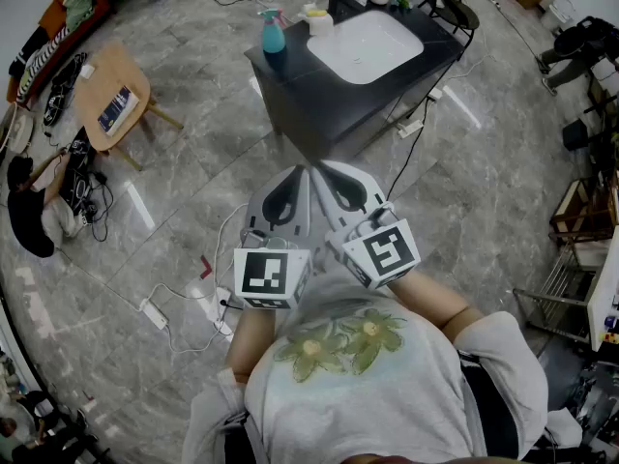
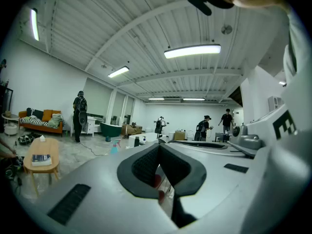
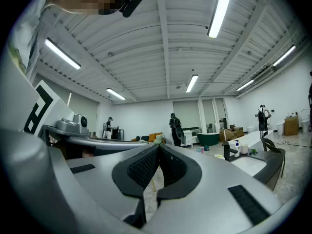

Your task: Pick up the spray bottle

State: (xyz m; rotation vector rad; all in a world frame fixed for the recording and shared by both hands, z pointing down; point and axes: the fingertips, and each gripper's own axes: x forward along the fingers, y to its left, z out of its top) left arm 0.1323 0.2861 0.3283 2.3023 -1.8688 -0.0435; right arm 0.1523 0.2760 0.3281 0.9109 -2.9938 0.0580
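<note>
The spray bottle (image 1: 274, 33), teal with a pink trigger, stands upright on the left corner of a dark vanity counter (image 1: 290, 75) with a white sink (image 1: 366, 43). In the left gripper view the bottle (image 2: 114, 147) shows small and far off, left of the jaws. My left gripper (image 1: 304, 172) and right gripper (image 1: 324, 167) are held side by side close to my chest, well short of the counter. They point level toward it. The left gripper (image 2: 159, 146) is shut with nothing in it, and the right gripper (image 3: 159, 147) is shut and empty too.
A low wooden table (image 1: 114, 100) with a book stands at the left, with a sofa (image 1: 58, 27) behind it. A person (image 1: 34, 211) sits on the floor at the left. A power strip (image 1: 155, 312) and its cables lie on the floor. A chair (image 1: 455, 3) stands right of the sink.
</note>
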